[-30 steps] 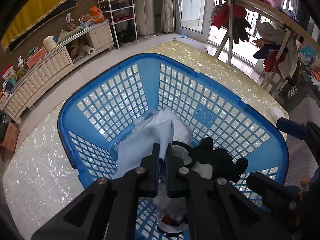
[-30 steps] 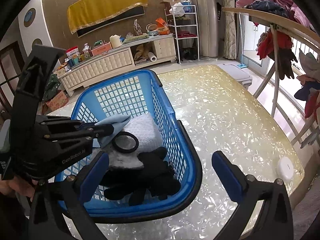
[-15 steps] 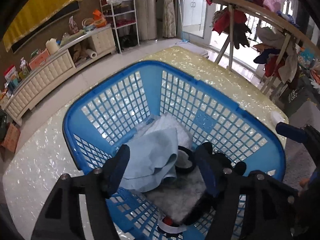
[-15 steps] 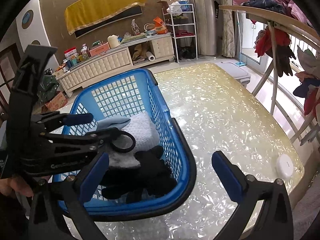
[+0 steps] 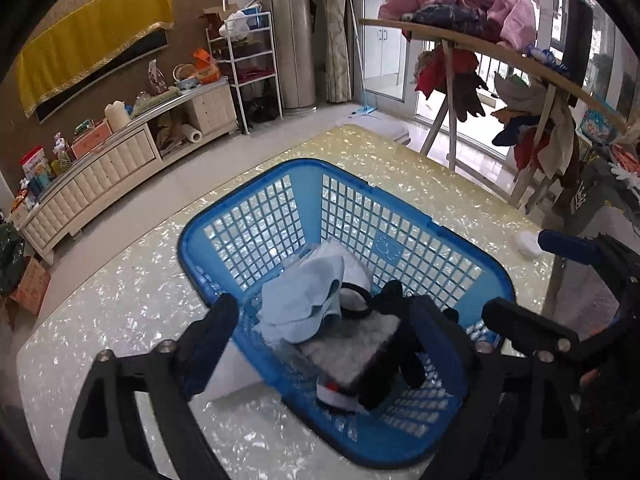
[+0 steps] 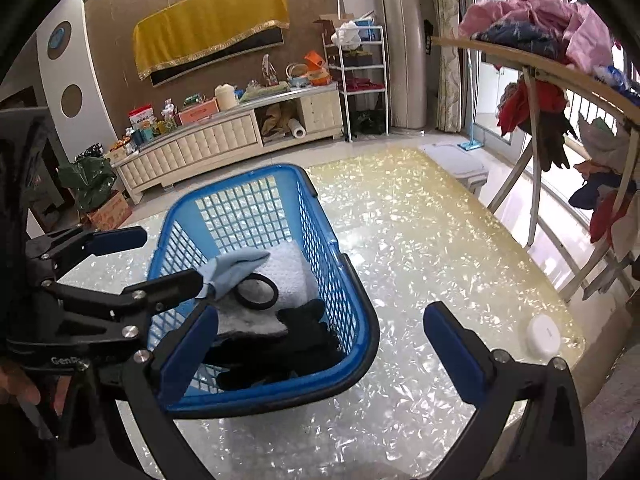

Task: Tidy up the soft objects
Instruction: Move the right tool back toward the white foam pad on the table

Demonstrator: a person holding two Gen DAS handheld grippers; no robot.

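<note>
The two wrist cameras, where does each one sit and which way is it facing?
Left wrist: on the left gripper, looking down into the basket; its open fingers, just opened, stand apart from the blue cloth; the right gripper shows at right.
Right wrist: on the right gripper, open, empty, looking down over the basket's near end and the table; the left gripper and a hand show at left.
Shared: basket, cloth, black glove, table.
</note>
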